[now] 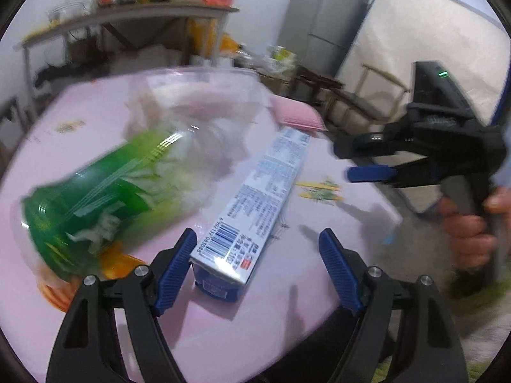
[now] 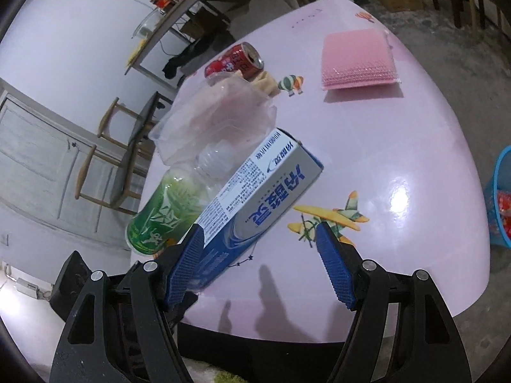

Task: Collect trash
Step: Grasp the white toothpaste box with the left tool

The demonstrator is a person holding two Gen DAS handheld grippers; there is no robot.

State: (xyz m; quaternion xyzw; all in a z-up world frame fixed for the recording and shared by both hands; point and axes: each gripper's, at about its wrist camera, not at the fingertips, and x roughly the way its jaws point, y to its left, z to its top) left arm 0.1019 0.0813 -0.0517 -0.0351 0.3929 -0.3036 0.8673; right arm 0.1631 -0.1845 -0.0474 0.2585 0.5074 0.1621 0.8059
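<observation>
A long blue-and-white toothpaste box [image 1: 255, 198] [image 2: 255, 198] lies on the pink table [image 1: 95, 111] [image 2: 399, 159]. Its near end sits between the fingers of my left gripper [image 1: 258, 255], close to the left pad; the jaws stand open and do not press it. My right gripper [image 2: 260, 255] [image 1: 354, 158] is also open, its left pad beside the box's other end. A green drink bottle [image 1: 105, 198] [image 2: 166, 210] lies next to the box, with a clear plastic container [image 1: 198, 102] [image 2: 217, 118] behind it. A red can [image 2: 236, 60] lies farther back.
A pink ribbed pad [image 2: 357, 60] [image 1: 297, 115] lies on the far side of the table. A blue bin [image 2: 499, 198] with red scraps stands on the floor past the table's right edge. A hand [image 1: 463, 229] holds the right gripper. Chairs and a cluttered shelf stand behind.
</observation>
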